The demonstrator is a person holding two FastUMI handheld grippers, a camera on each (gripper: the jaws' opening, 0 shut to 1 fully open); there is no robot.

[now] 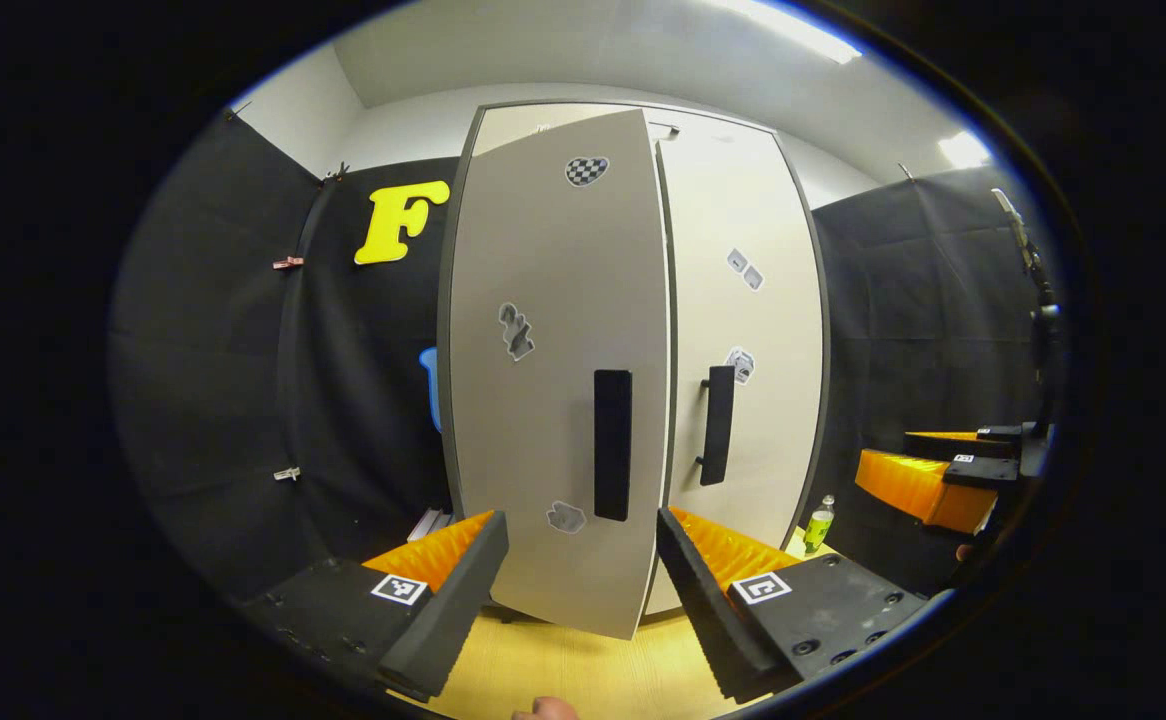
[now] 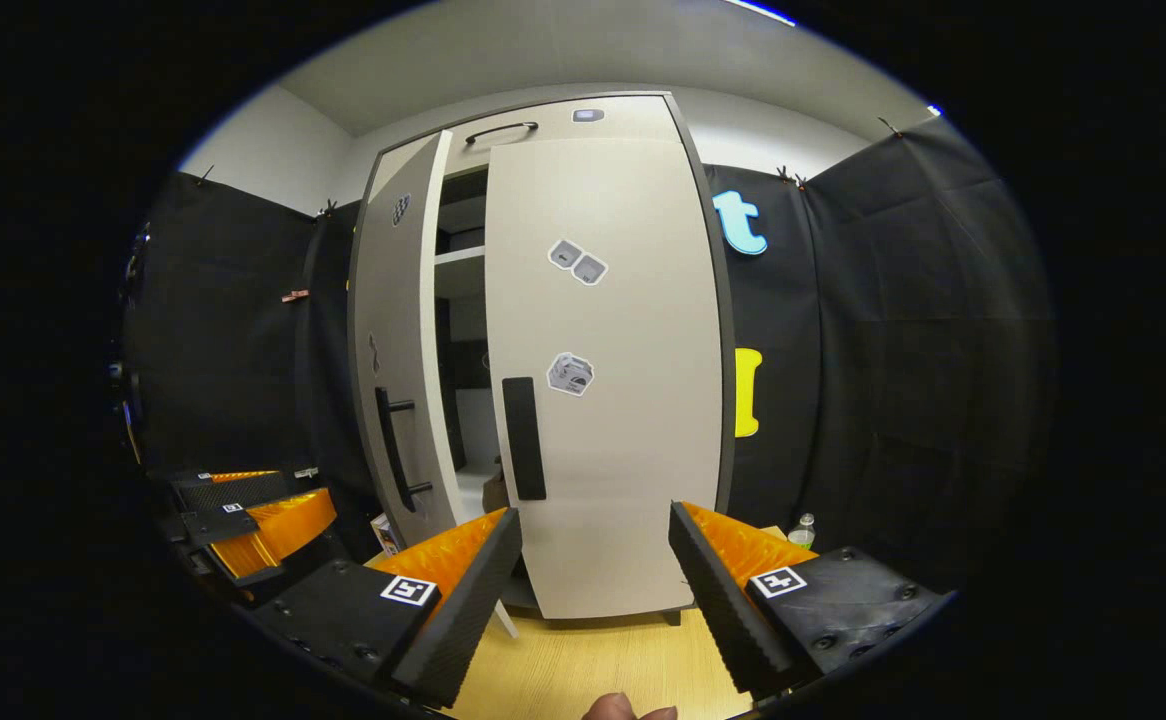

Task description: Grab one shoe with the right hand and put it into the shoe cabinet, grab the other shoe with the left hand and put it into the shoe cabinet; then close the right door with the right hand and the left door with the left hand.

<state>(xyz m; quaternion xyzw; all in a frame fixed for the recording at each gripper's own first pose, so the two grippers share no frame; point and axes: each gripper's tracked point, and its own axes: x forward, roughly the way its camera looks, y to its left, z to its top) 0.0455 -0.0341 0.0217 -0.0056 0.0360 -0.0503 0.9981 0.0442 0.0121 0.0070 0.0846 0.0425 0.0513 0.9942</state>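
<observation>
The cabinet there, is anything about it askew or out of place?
Yes: the left door stands partly open while the right door is shut, so a dark gap with shelves shows between them. Nothing looks spilled or damaged. A small bottle stands beside the cabinet.

The left claw (image 1: 581, 590) hangs with its fingers spread wide apart, nothing between them, facing the shoe cabinet (image 1: 633, 370). The left door (image 1: 553, 400) stands slightly ajar, its dark handle (image 1: 612, 444) just above the fingers; the right door (image 1: 743, 350) lies shut. The right claw (image 1: 943, 470) shows at far right, near a small bottle (image 1: 819, 522).
</observation>
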